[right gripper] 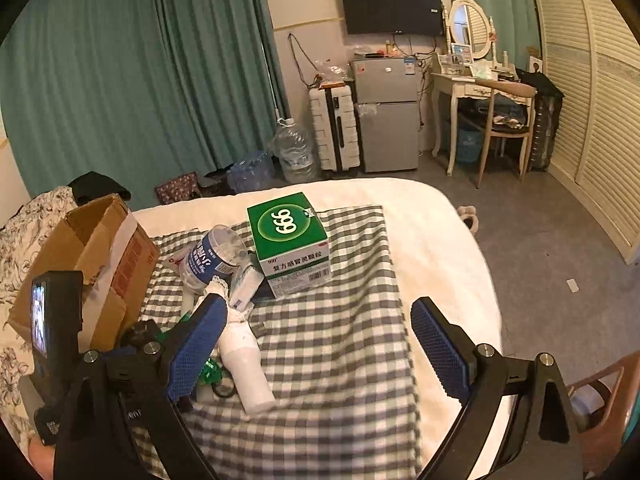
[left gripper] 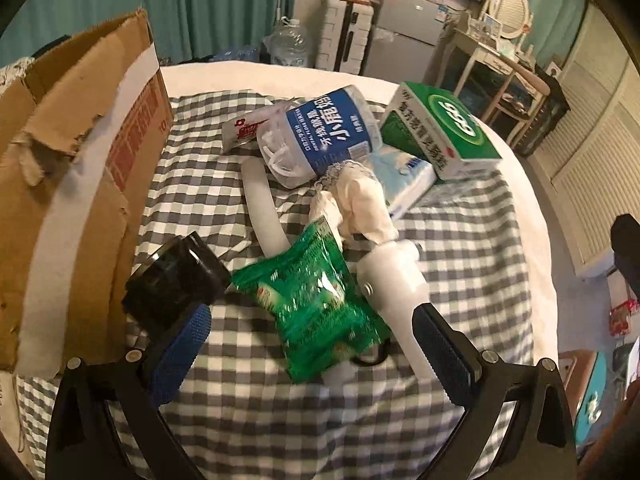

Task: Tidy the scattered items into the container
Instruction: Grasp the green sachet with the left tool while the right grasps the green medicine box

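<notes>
An open cardboard box (left gripper: 80,160) (right gripper: 92,248) stands at the left edge of the checked cloth (left gripper: 280,420). My left gripper (left gripper: 316,344) is open, low over a green snack packet (left gripper: 316,304) that lies between its fingers. A black jar (left gripper: 176,280) sits just beyond the left fingertip. A white bottle (left gripper: 396,280) (right gripper: 248,364) lies by the right fingertip. Farther back are a clear floss tub (left gripper: 324,136) (right gripper: 212,256), a green medicine box (left gripper: 440,128) (right gripper: 288,232), a tissue pack (left gripper: 408,176) and a crumpled cloth (left gripper: 360,204). My right gripper (right gripper: 320,344) is open and holds nothing, above the cloth.
The cloth lies on a white round-edged bed (right gripper: 440,216), with floor beyond its right side. A white curved tube (left gripper: 262,204) lies left of the pile. A suitcase (right gripper: 332,128), small fridge (right gripper: 388,112), water jug (right gripper: 294,152) and dressing table (right gripper: 472,84) stand across the room.
</notes>
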A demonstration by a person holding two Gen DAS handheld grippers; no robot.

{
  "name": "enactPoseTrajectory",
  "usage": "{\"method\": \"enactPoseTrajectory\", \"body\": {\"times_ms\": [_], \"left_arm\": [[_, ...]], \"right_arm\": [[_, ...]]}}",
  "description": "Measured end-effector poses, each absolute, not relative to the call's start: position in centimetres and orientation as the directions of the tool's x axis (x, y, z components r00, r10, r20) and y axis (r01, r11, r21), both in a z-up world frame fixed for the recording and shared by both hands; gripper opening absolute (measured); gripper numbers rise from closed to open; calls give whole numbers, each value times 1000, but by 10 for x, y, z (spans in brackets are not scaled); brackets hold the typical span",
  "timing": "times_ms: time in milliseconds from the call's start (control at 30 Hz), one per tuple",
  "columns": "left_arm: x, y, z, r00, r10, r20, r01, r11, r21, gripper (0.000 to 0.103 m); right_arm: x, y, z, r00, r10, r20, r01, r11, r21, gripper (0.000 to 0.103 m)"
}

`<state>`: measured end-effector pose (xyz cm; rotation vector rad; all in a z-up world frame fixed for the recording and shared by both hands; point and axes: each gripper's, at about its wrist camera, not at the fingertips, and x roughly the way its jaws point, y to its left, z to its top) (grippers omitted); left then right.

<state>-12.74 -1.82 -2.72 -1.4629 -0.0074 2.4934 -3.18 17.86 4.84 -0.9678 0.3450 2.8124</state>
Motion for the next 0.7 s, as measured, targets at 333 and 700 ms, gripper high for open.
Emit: {"method": "enactPoseTrajectory", "body": {"times_ms": [333, 700], "left_arm": [[-149, -28, -51, -403, 217, -889, -148, -974, -171, 93], [-150, -22, -53, -403, 214, -890, -169, -973, -157, 84]], "right_arm": [[-117, 165, 25, -778, 1, -628, -108, -985, 132, 94], [-185, 160, -15, -709, 70, -702, -76, -997, -22, 94]]}}
